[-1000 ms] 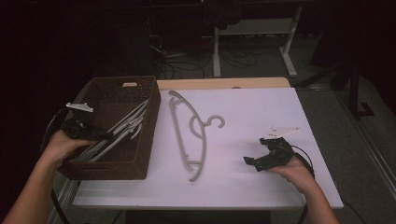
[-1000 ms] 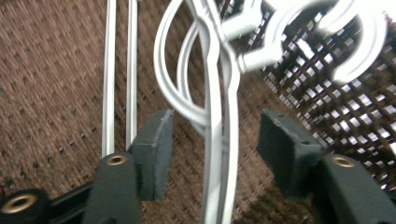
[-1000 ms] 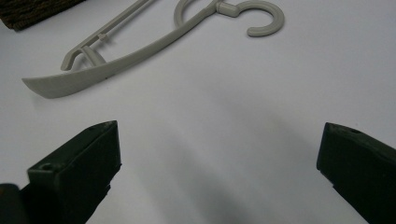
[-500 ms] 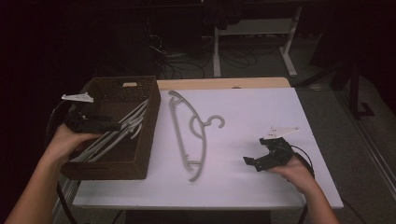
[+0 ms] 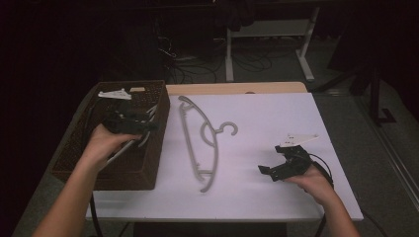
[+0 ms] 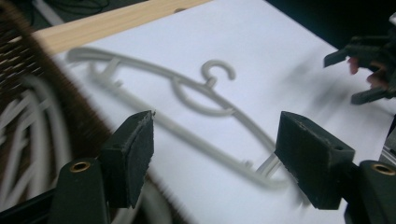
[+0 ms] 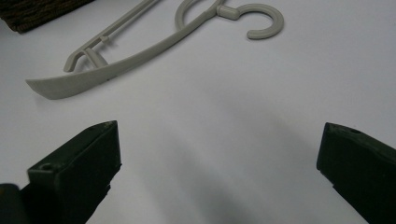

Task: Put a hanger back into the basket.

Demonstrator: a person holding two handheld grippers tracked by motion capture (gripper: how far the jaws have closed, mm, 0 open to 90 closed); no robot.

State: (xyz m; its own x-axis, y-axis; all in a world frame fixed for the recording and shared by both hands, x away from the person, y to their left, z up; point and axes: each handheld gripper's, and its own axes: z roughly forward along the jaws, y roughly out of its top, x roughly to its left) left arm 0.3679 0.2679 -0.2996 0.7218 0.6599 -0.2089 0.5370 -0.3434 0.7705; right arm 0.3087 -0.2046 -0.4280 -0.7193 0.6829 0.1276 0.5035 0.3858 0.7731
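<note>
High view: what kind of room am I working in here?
Probably a lab or workshop, dimly lit: a white-topped table, loose cables on the floor, and a metal desk frame behind. A wicker basket holds hangers.

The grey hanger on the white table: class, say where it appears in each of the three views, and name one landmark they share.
High view: the grey hanger lies flat left of centre, beside the basket, hook pointing right.
Left gripper view: it runs diagonally across the middle, beyond the open tool's jaws.
Right gripper view: it crosses the top, hook at upper right.
Shared landmark: its curled hook.
</note>
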